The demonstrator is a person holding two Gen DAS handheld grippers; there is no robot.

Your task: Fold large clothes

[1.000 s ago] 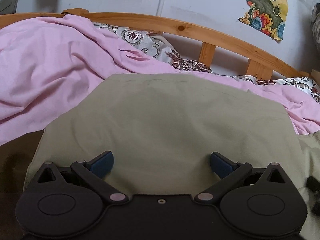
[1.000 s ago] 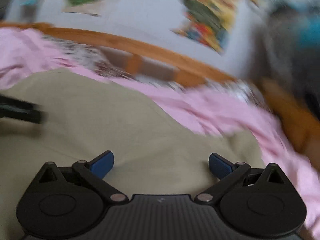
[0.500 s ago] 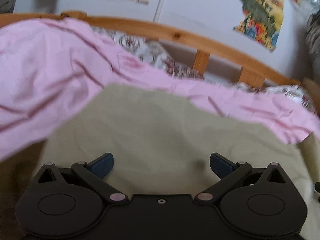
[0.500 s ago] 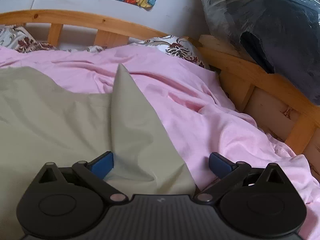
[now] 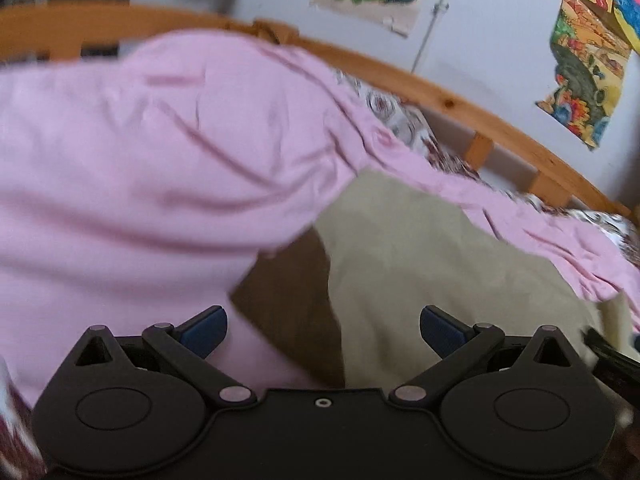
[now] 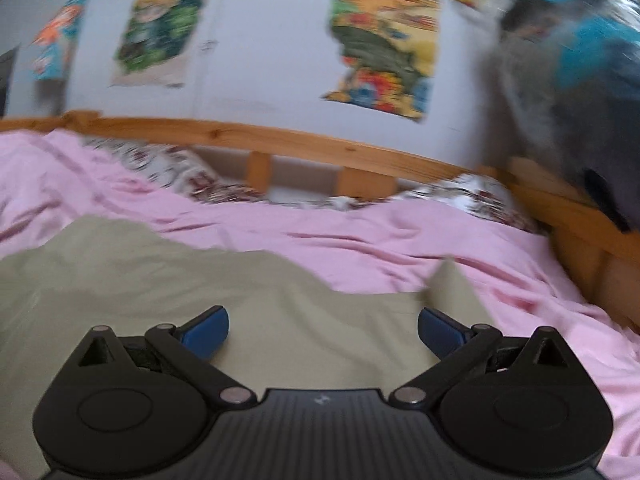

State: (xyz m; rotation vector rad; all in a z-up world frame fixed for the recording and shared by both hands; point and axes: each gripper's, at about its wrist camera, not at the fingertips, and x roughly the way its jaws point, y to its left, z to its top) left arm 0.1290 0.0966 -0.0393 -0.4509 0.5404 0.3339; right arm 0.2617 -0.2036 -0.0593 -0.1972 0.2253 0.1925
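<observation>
Posters (image 6: 384, 52) hang on the pale wall behind a wooden bed rail (image 6: 304, 146) as we lean over a bed draped in a pink sheet (image 6: 360, 248), both views softened by motion blur.

From the left wrist camera, we see the left gripper (image 5: 323, 326) with its blue-padded fingers (image 5: 204, 330) spread wide and holding nothing. Beneath it, at 6 o'clock, a brown patch of fabric (image 5: 292, 304) shows between the pink sheet (image 5: 152, 168), which billows up across the frame from 9 to 12 o'clock, and the olive-green garment (image 5: 432, 264), which lies flat from the centre toward 3 o'clock. A patterned pillow (image 5: 404, 120) sits against the wooden bed rail (image 5: 460, 104) at about 1 o'clock. A dark edge at 4 o'clock is too cut off for us to identify.

From the right wrist camera, the right gripper (image 6: 323, 326) is likewise wide open, its fingers (image 6: 440, 334) gripping nothing, hovering above the olive-green garment (image 6: 200, 280). The garment spreads from 9 o'clock across the lower centre, with one pointed flap (image 6: 456, 284) standing up just beyond the finger at 4 o'clock. Pink sheet surrounds it from 10 round to 4 o'clock. A dark, plastic-wrapped bundle (image 6: 568, 92) looms at 2 o'clock, above the corner of the bed frame.
</observation>
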